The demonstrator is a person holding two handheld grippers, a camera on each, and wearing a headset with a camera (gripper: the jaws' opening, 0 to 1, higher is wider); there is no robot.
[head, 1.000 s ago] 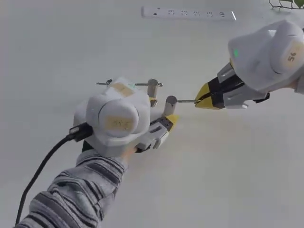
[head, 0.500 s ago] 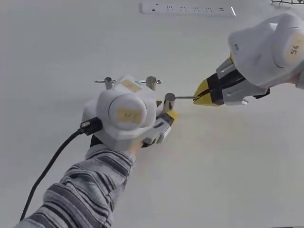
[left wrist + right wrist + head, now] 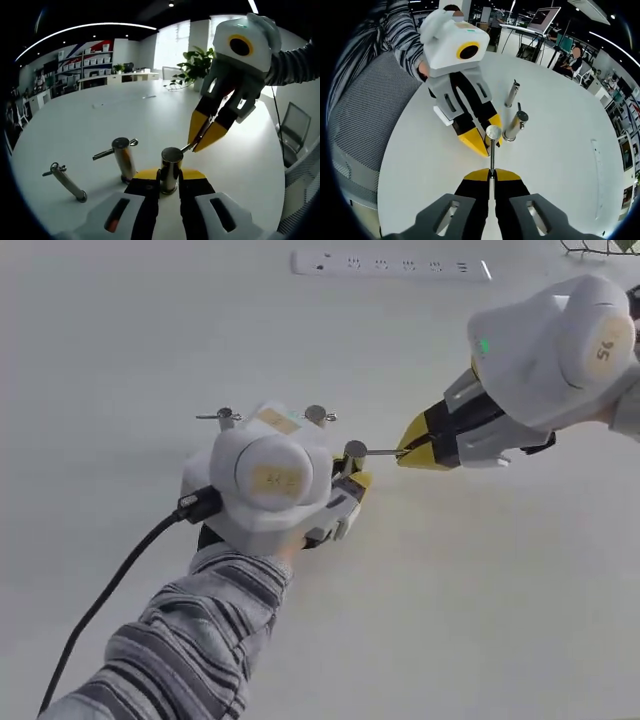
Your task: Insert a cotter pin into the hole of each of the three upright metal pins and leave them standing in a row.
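Head view: the left gripper clamps a short shiny metal pin. The right gripper pinches a thin cotter pin, its tip at that pin's top.

Left gripper view: a second pin and a third pin, both already pinned, stand left of the jaws.

Right gripper view: bare white table lies to the right of the jaws.

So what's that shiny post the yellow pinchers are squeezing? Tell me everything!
It is a round metal pin, silvery and shiny with a flat top, standing upright on the white table. The left gripper is shut on its lower part. The thin cotter pin held by the right gripper reaches its side just below the top.
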